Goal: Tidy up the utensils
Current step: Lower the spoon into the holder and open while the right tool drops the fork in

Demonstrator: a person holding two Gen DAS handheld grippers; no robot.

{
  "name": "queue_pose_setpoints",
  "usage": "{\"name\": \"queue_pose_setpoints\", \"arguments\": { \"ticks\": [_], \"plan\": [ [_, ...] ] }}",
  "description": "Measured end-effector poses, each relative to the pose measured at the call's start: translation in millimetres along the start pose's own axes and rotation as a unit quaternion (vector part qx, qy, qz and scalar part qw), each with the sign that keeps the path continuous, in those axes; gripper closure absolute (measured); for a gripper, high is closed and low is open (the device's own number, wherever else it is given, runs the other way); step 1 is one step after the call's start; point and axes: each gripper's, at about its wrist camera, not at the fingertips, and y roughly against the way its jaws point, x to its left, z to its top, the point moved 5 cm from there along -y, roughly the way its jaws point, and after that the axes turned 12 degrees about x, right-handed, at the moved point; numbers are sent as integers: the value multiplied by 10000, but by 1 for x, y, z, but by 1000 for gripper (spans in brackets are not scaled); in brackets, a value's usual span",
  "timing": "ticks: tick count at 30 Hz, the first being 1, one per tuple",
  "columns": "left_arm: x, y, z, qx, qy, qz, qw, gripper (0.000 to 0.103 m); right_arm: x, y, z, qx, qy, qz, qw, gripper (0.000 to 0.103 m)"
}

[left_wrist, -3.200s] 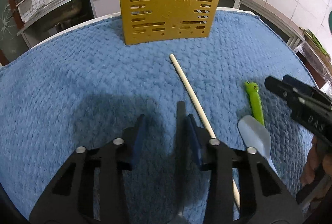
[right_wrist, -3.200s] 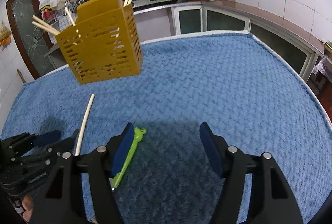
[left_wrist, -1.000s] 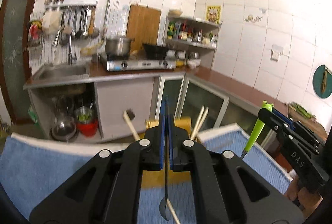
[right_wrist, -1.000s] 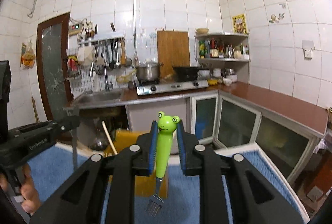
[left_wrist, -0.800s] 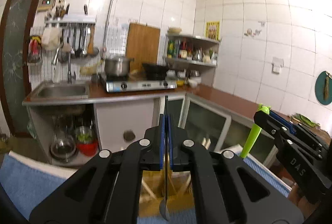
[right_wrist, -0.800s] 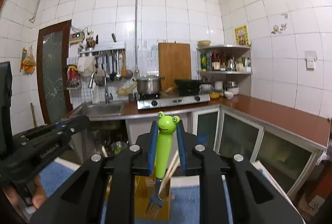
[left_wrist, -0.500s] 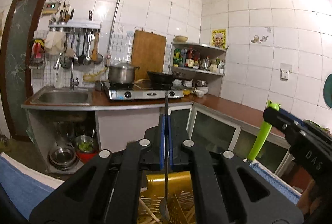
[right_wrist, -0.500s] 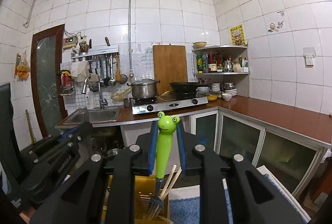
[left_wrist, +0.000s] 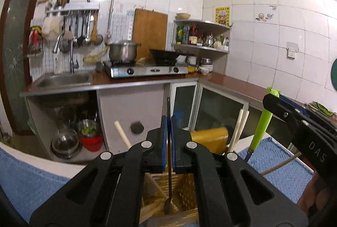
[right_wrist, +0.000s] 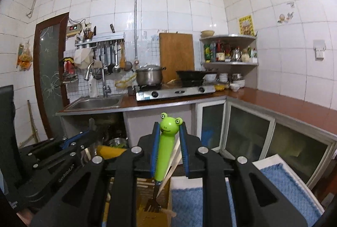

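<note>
Holder (left_wrist: 208,138), yellow and slotted, sits on blue towel (left_wrist: 280,172) near table's far edge; kitchen counter (left_wrist: 118,81) well beyond, open air between. Left gripper (left_wrist: 167,144) pinched nearly flat on thin dark utensil (left_wrist: 168,191), hanging upright, its rounded end down inside holder among wooden chopsticks (left_wrist: 238,130). Right gripper (right_wrist: 169,151) clamped on green frog-handle fork (right_wrist: 165,149), upright, tines (right_wrist: 153,206) low inside holder's opening, beside a slanted chopstick (right_wrist: 171,166). Both grippers hover directly over holder, close side by side; in left view right gripper (left_wrist: 294,121) stands just right of holder. Holder walls tight around both tool tips; towel open to the right.
</note>
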Motion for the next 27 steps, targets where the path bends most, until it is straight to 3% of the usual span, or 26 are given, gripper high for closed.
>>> {"name": "queue_pose_setpoints", "arguments": {
  "ticks": [7,14,16,17,18,19,21,24,27],
  "plan": [
    [9,-8,-11,586,144,-35,9982,98,6,-10,-17,415,197,-2,9989,84],
    [12,17,-4,891,346,-73,9954,97,-3,-16,-18,1037,-38,146,9945,84],
    [15,34,2,939,425,-94,9946,87,-6,-12,-14,1138,-127,181,9933,84],
    [17,43,5,918,454,-64,9947,76,-7,-8,-12,1153,-153,182,9930,83],
    [17,51,8,901,470,-7,9948,64,-9,-1,-9,1129,-177,158,9933,75],
    [18,60,12,892,485,58,9948,59,-10,4,-6,1108,-188,147,9936,61],
    [20,78,16,834,477,84,9953,45,-10,19,-1,1073,-167,142,9940,54],
    [26,103,15,786,485,169,9956,26,-10,37,0,1083,-126,87,9940,51],
    [35,123,-1,810,518,193,9952,15,-14,57,-13,1164,-135,87,9931,47]
  ]
}}
